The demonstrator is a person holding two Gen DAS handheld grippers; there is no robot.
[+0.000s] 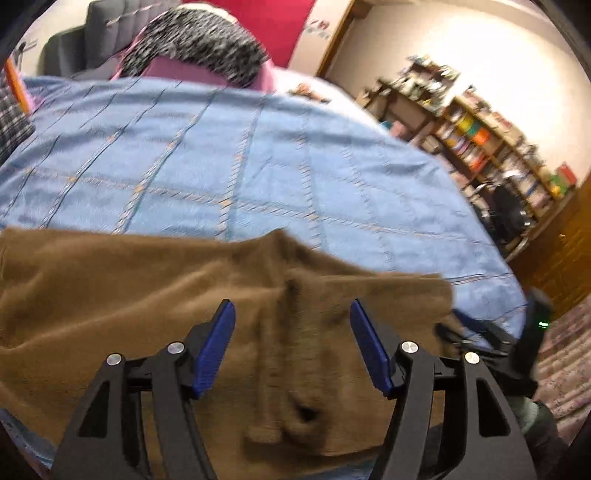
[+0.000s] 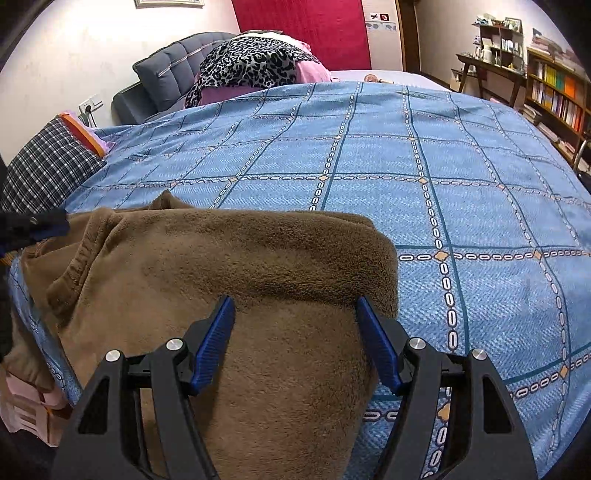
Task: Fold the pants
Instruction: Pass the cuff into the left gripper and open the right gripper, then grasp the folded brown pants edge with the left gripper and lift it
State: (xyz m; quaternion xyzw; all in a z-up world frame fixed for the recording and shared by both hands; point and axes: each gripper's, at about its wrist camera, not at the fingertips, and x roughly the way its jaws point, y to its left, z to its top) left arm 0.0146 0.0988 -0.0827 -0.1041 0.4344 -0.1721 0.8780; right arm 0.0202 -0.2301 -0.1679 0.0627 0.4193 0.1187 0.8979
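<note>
On the near part of the blue bedspread (image 2: 369, 155) lay the brown fleece pants (image 2: 236, 258), the landmark for all positions given below. Their pile was thick and matte, uniformly brown; a doubled layer crossed the top with a rounded fold edge on the side away from the cameras, and a ribbed band (image 2: 79, 258) curved down the pants' left side. One portion ran toward the right wrist camera and hung over the bed's near edge. In the left wrist view the pants (image 1: 155, 295) appeared blurred, with creases and a dark pucker near the middle.

Left tool (image 1: 291, 347): jaws set wide, blue pads apart above the fabric, nothing held. Right tool (image 2: 295, 339): jaws likewise wide, straddling the portion that ran toward the camera; whether the pads touched the fleece could not be told.

No brand or label was legible on the pants; small wall stickers (image 2: 380, 16) beyond them carried nothing readable.

Beyond and to the right of the pants the bedspread lay flat, a grid of dark lines and chain motifs. A checked cloth (image 2: 48, 166) sat to the left, a leopard-print cover (image 2: 251, 62) and grey headboard (image 2: 170, 70) far beyond, and bookshelves (image 2: 554, 92) far to the right past the bed's edge.
</note>
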